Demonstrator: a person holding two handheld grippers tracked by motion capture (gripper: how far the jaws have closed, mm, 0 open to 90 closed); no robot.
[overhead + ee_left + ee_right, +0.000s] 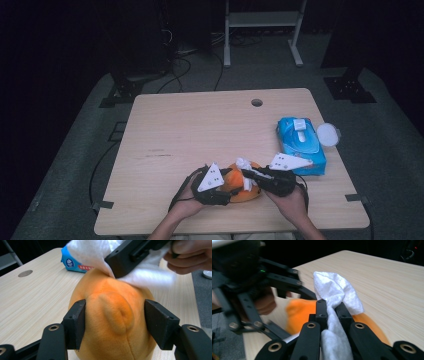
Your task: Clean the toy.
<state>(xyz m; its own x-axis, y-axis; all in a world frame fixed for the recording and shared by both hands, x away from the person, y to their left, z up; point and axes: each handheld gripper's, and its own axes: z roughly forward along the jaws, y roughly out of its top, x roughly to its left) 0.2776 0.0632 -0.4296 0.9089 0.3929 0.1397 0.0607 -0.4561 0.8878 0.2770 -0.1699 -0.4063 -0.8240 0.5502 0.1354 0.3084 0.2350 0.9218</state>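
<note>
At the worktop's near edge the left claw pinches the orange plush steady while the right claw, clamped on a white wipe, rubs its top; next, I'd guess, fresh strokes across unwiped fur.

The high view is dim, with the room beyond the table falling into near black and only the tabletop evenly, softly lit; shadows on it are faint. The left gripper view is brighter, and the white wipe there washes out to glare near the top edge. In the right gripper view the left gripper at the left edge smears with blur, while the near jaws stay sharp.
</note>
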